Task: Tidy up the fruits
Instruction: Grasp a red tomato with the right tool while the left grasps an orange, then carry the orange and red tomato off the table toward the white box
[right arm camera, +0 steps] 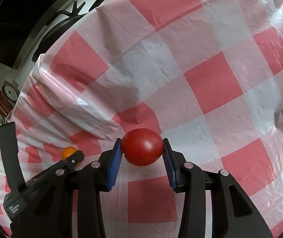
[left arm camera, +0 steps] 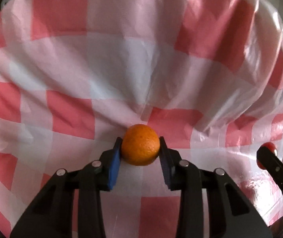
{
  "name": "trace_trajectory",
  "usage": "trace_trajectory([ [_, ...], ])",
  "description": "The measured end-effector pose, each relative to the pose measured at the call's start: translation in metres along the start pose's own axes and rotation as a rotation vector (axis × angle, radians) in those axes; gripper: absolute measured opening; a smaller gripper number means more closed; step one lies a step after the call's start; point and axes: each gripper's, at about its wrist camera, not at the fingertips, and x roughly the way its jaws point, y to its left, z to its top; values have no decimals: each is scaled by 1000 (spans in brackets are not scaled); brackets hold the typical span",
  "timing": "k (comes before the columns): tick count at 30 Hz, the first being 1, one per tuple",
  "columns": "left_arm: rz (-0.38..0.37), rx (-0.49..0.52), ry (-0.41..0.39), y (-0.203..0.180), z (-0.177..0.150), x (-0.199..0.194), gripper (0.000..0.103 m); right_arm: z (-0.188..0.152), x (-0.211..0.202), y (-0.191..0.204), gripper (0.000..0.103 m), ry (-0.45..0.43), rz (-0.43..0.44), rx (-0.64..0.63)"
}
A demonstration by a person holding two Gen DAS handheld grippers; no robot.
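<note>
Two fruits are held, one in each gripper, over a cloth (left arm camera: 141, 59) of red, pink and white checks. In the left wrist view an orange (left arm camera: 140, 147) is clamped between the blue pads (left arm camera: 114, 166) of the left gripper (left arm camera: 140, 144), both pads being pressed against its sides near the fingertips. Whether the orange is lifted or rests on the cloth cannot be told. At the far right of that view the right gripper (left arm camera: 268, 158) is seen from the side, with a bit of the red fruit showing at its tip.

In the right wrist view a tomato (right arm camera: 142, 146), red and glossy, is gripped between the ribbed blue pads (right arm camera: 114, 164) of the right gripper (right arm camera: 142, 145), the fingers being closed to the fruit's width. Whether it touches the cloth (right arm camera: 210, 83) cannot be told. To the near left the left gripper (right arm camera: 73, 158) is seen, the orange (right arm camera: 69, 151) partly hidden behind its finger. The cloth is creased and bunched into folds at the left. Beyond its far left edge a dark frame (right arm camera: 66, 17) and a round grey object (right arm camera: 10, 92) are visible.
</note>
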Motion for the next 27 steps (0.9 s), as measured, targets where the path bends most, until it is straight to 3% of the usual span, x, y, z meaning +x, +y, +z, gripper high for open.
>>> trace_trajectory([
  [5, 20, -29, -89, 6, -9, -24, 36, -1, -3, -1, 40, 0, 8, 3],
  [14, 18, -92, -96, 28, -19, -36, 36, 1, -2, -7, 40, 6, 30, 17],
  [27, 53, -139, -106, 79, -109, -108, 36, 1, -9, -15, 40, -16, 62, 40],
])
